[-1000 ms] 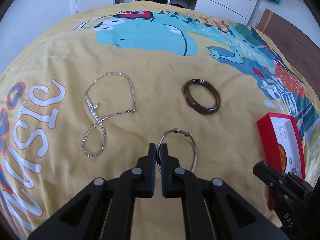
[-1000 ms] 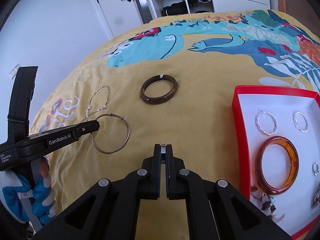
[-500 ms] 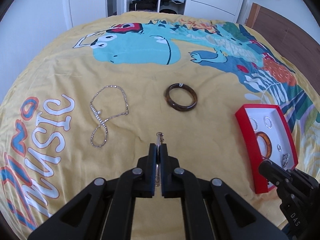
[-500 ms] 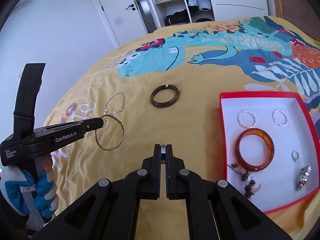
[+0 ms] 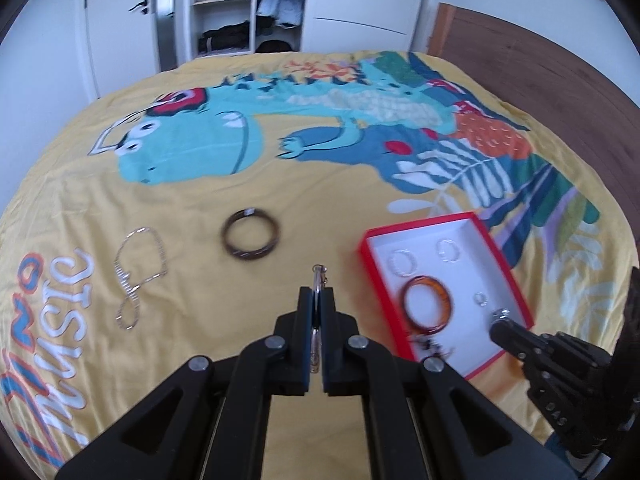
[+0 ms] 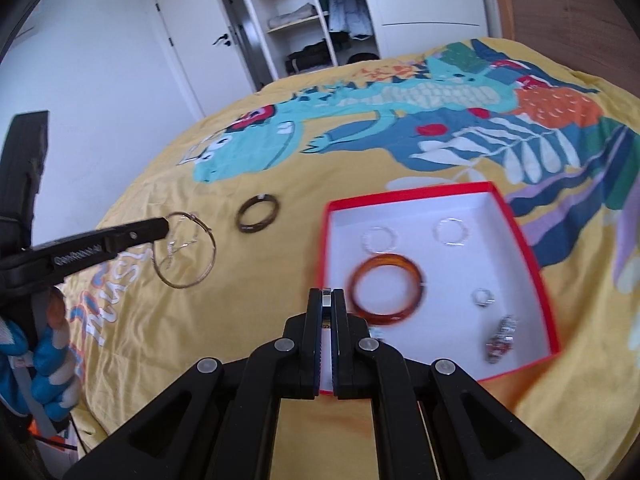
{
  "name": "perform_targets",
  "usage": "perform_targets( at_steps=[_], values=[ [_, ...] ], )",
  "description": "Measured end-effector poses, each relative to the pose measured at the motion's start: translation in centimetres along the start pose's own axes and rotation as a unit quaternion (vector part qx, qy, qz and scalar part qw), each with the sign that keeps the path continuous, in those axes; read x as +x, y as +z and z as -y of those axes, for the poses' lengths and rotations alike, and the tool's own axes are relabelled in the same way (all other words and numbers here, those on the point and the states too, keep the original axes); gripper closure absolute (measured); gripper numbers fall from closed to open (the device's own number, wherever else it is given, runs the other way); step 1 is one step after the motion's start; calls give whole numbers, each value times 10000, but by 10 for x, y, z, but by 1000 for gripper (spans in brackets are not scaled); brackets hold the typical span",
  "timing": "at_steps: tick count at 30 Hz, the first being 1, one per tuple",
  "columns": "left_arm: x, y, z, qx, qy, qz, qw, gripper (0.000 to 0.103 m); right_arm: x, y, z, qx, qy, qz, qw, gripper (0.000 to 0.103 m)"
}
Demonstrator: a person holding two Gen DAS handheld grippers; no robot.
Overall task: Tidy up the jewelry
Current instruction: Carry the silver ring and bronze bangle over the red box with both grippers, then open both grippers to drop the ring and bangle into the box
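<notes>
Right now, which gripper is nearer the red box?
Right. The right gripper hovers at the red box front-left edge; the left gripper is well left of it.

A bed [image 5: 80, 208] covered by a yellow dinosaur-print bedspread [image 5: 304, 184] filled most of both views. Directly on it, at centre-left of the left wrist view, lay a dark brown bangle [image 5: 250, 238], with a rhinestone necklace [image 5: 138, 274] further left near the white lettering. A red-rimmed white box [image 5: 482, 226] sat at lower right, apart from both.
</notes>
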State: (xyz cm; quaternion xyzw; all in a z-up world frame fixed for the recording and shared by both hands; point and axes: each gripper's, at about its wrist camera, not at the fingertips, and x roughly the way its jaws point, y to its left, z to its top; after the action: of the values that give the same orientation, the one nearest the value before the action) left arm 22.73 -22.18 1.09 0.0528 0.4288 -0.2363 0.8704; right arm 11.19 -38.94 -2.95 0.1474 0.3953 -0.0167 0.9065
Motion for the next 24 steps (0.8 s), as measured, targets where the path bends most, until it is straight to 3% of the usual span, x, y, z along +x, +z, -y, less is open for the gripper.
perform_targets(
  at_steps=[5, 11, 17, 24],
  values=[
    [21, 14, 53, 306, -348, -46, 9989, 100, 9, -4, 49, 168, -305, -204, 9992, 99],
    [69, 9, 99, 527, -601, -416, 9959, 100, 33, -10, 73, 212, -375, -495, 9978, 99],
    [105, -12, 108, 603, -558, -758, 9937, 100, 57, -21, 87, 269, -359, -718, 9964, 99],
    [112, -14, 101, 509, -549, -858, 9935, 100, 65, -27, 91, 222, -387, -822, 9956, 99]
  ],
)
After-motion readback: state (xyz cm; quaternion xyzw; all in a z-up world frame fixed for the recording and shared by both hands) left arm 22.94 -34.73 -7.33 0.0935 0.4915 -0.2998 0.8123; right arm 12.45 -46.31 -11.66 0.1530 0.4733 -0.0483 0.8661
